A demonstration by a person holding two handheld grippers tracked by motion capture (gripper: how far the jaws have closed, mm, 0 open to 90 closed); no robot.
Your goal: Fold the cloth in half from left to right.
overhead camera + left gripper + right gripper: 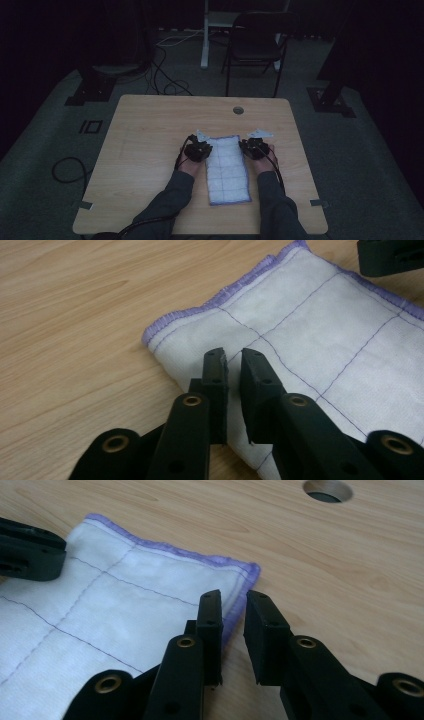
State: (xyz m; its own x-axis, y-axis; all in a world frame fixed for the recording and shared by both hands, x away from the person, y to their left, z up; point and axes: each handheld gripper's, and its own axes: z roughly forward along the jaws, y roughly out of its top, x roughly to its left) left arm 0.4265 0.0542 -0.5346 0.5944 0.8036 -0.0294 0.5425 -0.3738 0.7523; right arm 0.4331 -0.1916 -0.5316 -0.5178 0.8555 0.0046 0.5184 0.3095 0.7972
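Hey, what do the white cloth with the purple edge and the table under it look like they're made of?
The cloth looks like soft woven cotton, matte, folded in layers: fine weave, thin purple stitched grid lines and an overlocked purple hem. The table looks like wood-grain laminate rather than solid wood, though that stays open: pale, even grain, a smooth low sheen and a neatly cut round cable hole.

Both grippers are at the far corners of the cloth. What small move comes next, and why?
Probably lower and close each gripper on its corner. The left gripper and right gripper have jaws slightly apart with nothing pinched, and the cloth lies flat on the table, so neither has a grip.
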